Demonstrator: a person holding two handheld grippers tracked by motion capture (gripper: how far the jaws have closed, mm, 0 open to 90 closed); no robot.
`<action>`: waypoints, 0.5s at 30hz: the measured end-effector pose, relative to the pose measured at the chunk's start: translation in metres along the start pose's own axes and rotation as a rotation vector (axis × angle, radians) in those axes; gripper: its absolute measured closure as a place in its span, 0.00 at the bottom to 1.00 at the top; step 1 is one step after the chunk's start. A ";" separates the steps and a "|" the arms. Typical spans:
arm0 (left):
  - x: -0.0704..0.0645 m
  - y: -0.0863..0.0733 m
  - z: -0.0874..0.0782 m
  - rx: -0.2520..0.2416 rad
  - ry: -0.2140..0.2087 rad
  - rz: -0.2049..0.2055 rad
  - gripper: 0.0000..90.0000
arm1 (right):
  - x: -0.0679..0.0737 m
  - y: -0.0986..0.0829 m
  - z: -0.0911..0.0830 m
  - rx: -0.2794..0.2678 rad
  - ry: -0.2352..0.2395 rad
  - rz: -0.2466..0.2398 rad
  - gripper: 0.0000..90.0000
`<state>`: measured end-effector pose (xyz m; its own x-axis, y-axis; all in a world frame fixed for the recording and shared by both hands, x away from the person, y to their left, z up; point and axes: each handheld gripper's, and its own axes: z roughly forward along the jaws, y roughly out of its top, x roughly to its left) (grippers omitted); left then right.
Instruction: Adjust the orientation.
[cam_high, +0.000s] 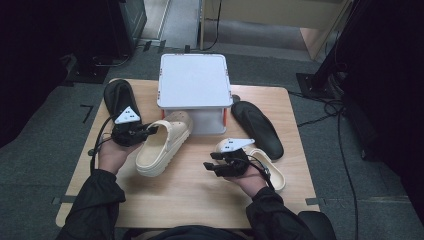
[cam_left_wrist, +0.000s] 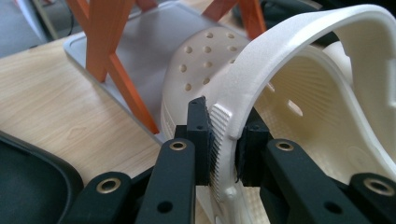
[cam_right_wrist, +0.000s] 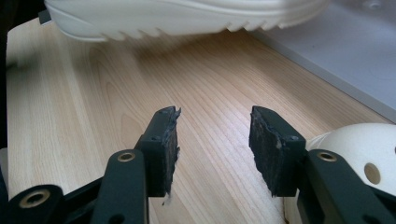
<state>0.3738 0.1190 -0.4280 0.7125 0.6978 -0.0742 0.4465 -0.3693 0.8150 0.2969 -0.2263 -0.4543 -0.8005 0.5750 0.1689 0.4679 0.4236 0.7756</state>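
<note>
From the left, the left gripper is clamped on the heel strap of a cream clog tilted beside the white rack, seemingly mid-placement, while the right gripper hangs wide and empty over the tabletop, the second clog apparently waiting.

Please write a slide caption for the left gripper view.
Left gripper clamps the cream clog's heel strap.

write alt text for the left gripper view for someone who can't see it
The left gripper has its two black jaws shut on the heel strap of a cream clog, whose perforated toe points away toward a grey shelf base with orange legs. It is seen over a light wooden table, with part of a black shoe at the lower left.
</note>
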 end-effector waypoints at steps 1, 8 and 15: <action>-0.001 0.000 0.006 0.024 0.003 -0.004 0.88 | 0.000 0.000 0.000 -0.002 -0.001 -0.001 0.59; -0.006 -0.002 0.014 0.050 -0.045 -0.020 0.85 | 0.001 -0.002 0.000 -0.004 -0.005 0.006 0.59; -0.012 -0.004 0.021 0.101 -0.104 -0.055 0.81 | 0.003 -0.001 0.003 -0.001 -0.001 0.005 0.59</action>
<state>0.3747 0.0994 -0.4422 0.7355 0.6531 -0.1802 0.5346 -0.3961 0.7466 0.2947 -0.2230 -0.4568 -0.7980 0.5776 0.1723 0.4713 0.4199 0.7756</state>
